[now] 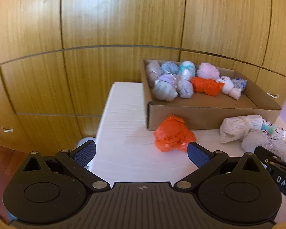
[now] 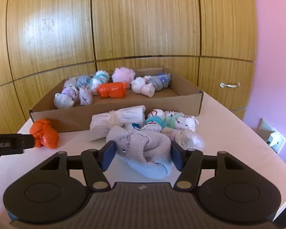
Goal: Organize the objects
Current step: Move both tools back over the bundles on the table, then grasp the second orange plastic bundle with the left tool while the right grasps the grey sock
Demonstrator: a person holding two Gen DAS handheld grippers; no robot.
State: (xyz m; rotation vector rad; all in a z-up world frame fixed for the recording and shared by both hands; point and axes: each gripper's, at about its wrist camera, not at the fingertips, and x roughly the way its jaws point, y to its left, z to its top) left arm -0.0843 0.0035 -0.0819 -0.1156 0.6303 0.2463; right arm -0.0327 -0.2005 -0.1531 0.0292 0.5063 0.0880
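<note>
Right gripper (image 2: 142, 156) clamps the grey bundle (image 2: 143, 148) before the box (image 2: 112, 112), ready for boxing; left gripper (image 1: 141, 153) gapes, empty, nearing the orange bag (image 1: 171, 133).

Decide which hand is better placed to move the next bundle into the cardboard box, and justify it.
Right. The right gripper already closes on the grey cloth bundle; the left gripper stands open, short of the orange bundle, outside the cardboard box.

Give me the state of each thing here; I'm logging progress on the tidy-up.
cardboard box: open-topped, bundles fill its far part.
orange bundle: loose on the table, outside the box.
grey knit bundle: between the right gripper's pads, squeezed.
white bundles: piled on the table in front of the box.
left gripper: open, empty.
</note>
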